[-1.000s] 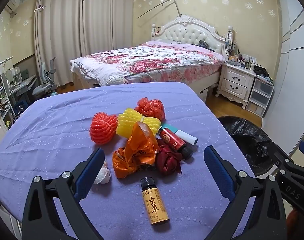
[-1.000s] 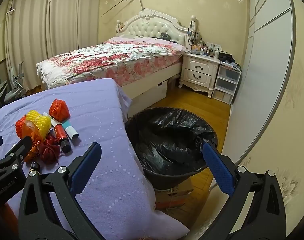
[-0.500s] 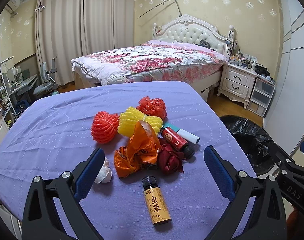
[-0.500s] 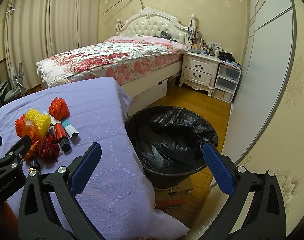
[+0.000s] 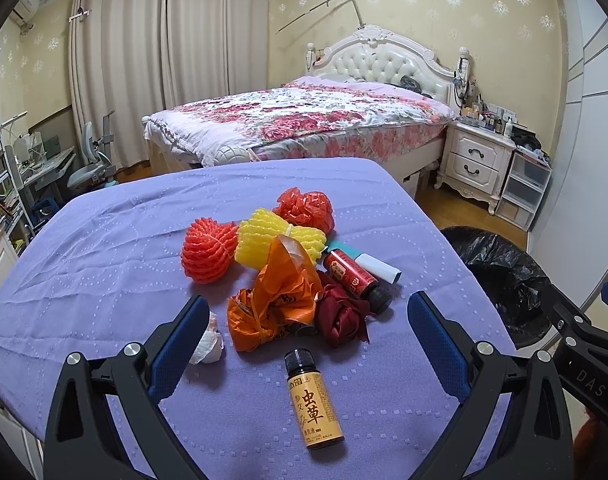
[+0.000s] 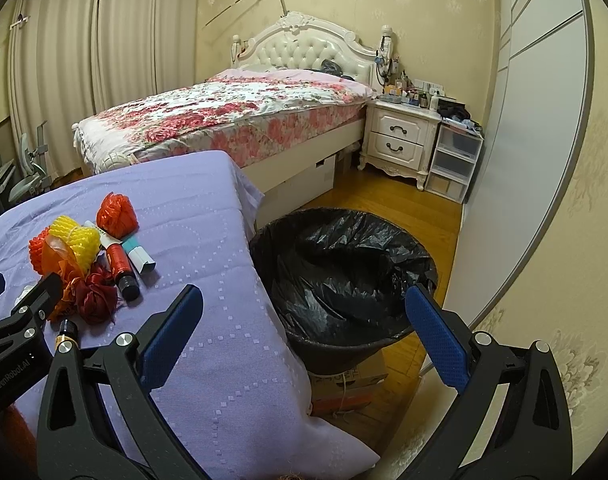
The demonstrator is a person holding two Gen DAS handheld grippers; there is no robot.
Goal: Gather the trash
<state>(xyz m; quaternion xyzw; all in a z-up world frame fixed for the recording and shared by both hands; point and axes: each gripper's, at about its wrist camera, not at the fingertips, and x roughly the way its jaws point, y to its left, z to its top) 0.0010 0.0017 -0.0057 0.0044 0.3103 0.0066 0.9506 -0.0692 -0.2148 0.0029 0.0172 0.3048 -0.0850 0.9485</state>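
Observation:
A heap of trash lies on the purple tablecloth (image 5: 104, 248): an orange foam net (image 5: 208, 250), a yellow foam net (image 5: 272, 240), a red mesh ball (image 5: 305, 208), an orange plastic wrapper (image 5: 276, 300), a dark red cloth wad (image 5: 341, 318), a red bottle (image 5: 353, 276), a white and teal tube (image 5: 373, 264) and a crumpled tissue (image 5: 210, 340). Nearest me lies an amber bottle (image 5: 313, 402). My left gripper (image 5: 307, 328) hovers open over the amber bottle. My right gripper (image 6: 304, 316) is open above the black-lined trash bin (image 6: 343, 280), which stands beside the table's right edge.
A bed (image 5: 304, 120) with a floral cover stands behind the table. A white nightstand (image 6: 399, 140) and plastic drawers (image 6: 453, 162) sit at the right wall. A desk and chair (image 5: 92, 160) are at the far left. A cardboard box (image 6: 343, 388) lies under the bin.
The left gripper has drifted slightly, so the trash heap sits a little higher in its view. The right gripper has barely shifted. Both stay open.

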